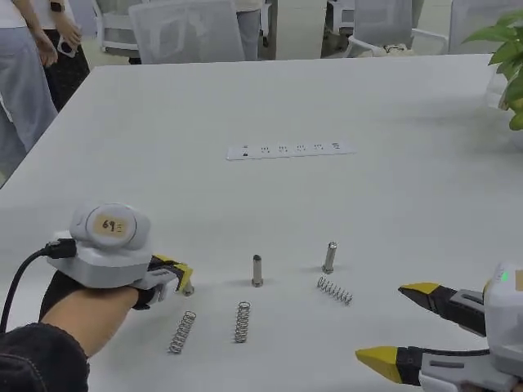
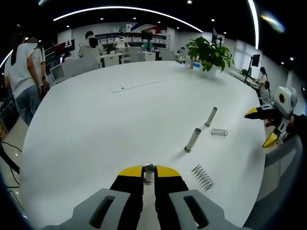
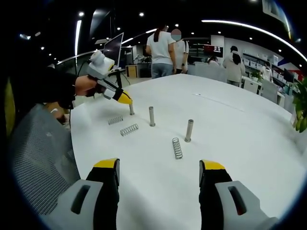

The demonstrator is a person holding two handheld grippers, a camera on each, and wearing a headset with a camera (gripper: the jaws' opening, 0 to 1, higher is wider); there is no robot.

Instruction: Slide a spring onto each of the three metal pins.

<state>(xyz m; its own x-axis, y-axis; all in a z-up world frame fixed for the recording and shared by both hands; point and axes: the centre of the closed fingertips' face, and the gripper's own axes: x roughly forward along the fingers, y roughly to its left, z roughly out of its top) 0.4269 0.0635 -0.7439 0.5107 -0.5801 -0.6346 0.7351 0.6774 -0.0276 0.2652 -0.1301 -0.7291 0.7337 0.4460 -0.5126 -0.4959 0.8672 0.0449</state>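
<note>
The jaws of the left gripper (image 2: 149,170) are closed narrowly on the left pin (image 2: 149,177), which is gripped near its top and kept upright. The jaws of the right gripper (image 3: 159,166) are spread wide, and nothing is held between them. This gripper is placed towards the near right side of the white worktop (image 1: 392,196), well apart from the left gripper.

The middle pin (image 1: 257,270) and the right pin (image 1: 330,256) are stood upright in a row with the left pin, each apart from the next. Three springs are laid flat on the worktop, off the pins. The left spring (image 1: 182,331) is found near the held pin on its near side, the middle spring (image 1: 242,321) in front of the middle pin, and the right spring (image 1: 334,290) just beside the base of the right pin.

The left gripper is carried by a hand (image 1: 82,309) with a dark sleeve. Further back, a socket strip (image 1: 290,149) is set into the worktop, and a green plant (image 1: 508,65) is seen at its right edge.
</note>
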